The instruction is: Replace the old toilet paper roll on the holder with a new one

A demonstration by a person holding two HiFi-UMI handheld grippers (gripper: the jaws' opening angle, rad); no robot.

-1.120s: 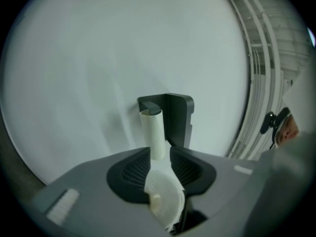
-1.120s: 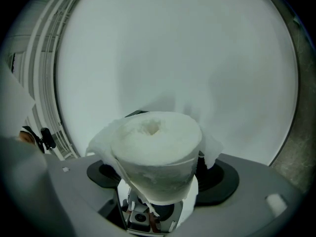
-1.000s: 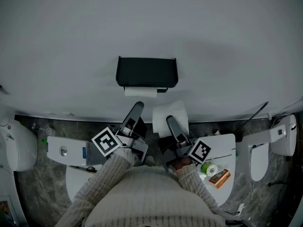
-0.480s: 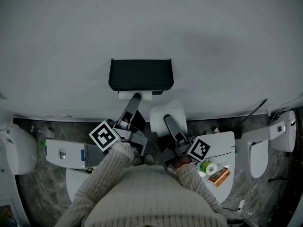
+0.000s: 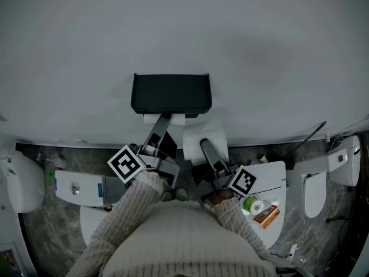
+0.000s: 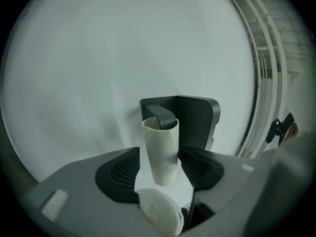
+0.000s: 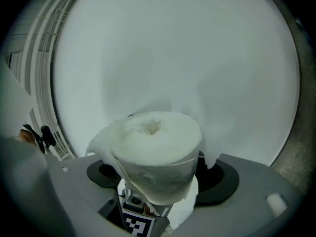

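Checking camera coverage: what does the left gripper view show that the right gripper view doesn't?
Left only: a bare beige cardboard tube on the arm of the black wall holder, between the jaws of the left tool, which have just been opening and stand apart. Right only: a full white toilet paper roll clamped in the right tool. Both: the plain white wall.

Plastic and paper
We see a matt black plastic holder [image 5: 170, 94] at twelve o'clock, smooth cardboard tube [image 6: 161, 149], fluffy paper roll [image 7: 157, 154].
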